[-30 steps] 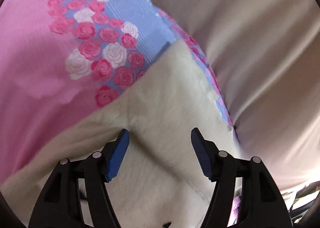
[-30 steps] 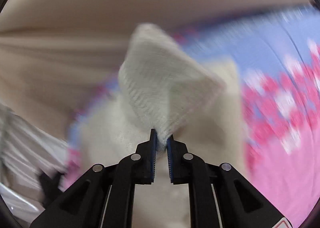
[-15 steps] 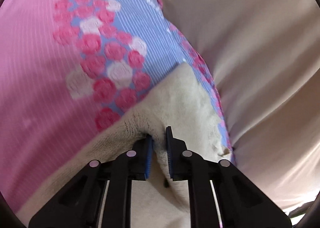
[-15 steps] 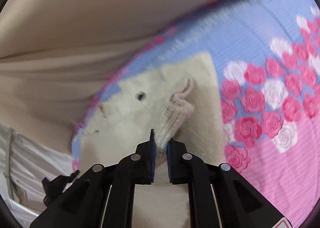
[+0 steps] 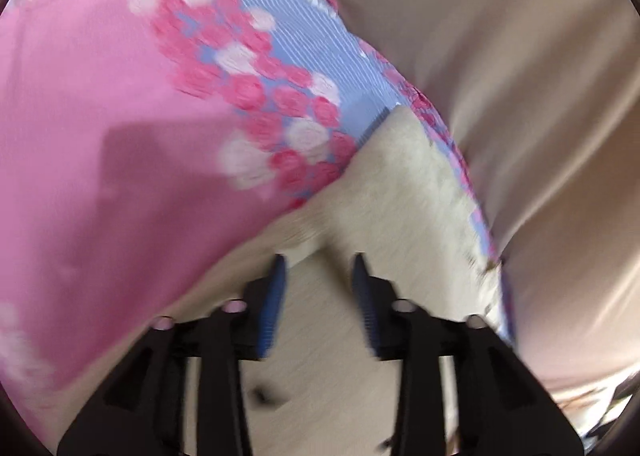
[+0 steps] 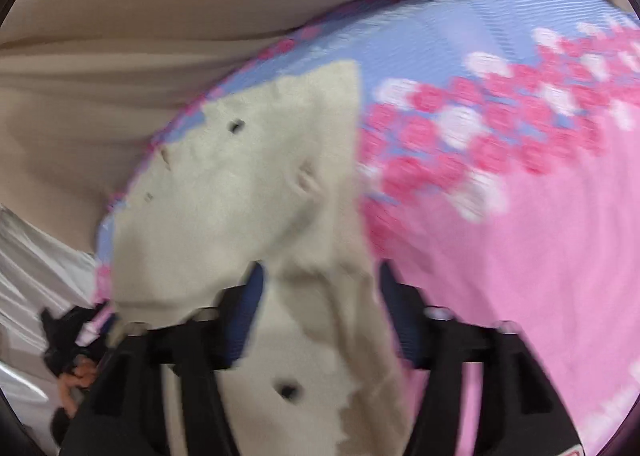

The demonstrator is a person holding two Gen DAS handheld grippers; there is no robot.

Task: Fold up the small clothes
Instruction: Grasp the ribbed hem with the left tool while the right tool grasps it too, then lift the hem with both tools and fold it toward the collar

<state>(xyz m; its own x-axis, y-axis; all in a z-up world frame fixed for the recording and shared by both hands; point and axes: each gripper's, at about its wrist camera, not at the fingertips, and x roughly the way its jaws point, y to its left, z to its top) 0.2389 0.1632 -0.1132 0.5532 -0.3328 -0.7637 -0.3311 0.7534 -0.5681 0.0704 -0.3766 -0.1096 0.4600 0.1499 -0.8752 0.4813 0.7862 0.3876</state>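
1. The small cream fuzzy garment (image 5: 404,191) is lying on a pink and periwinkle sheet with a rose print (image 5: 120,135), right near the sheet's edge where it meets the plain beige cloth (image 5: 520,55) behind it.
2. The left gripper (image 5: 319,268) has its blue-padded fingers (image 5: 276,288) parted a moderate way with nothing pinched between them. The cream fabric sits directly under and ahead of the gap, and a raised fold of it shows just past the tips.
3. The right gripper (image 6: 320,276) is spread wide. A ridge of the cream fuzzy garment (image 6: 248,183) runs up between its fingers (image 6: 250,296) and drapes over toward the right one, but neither pad is clamping it as far as I can see.
4. From the right wrist view, most of the garment spreads out up and to the left of the tips, with a couple of small dark spots on it and one more spot down low between the gripper's arms.
5. Both shots are pretty motion-blurred, so I can't tell if the pads actually touch the fabric.
6. The rose-print sheet (image 6: 520,215) fills the right side of that view, with some white crinkled material (image 6: 36,264) at the far left.
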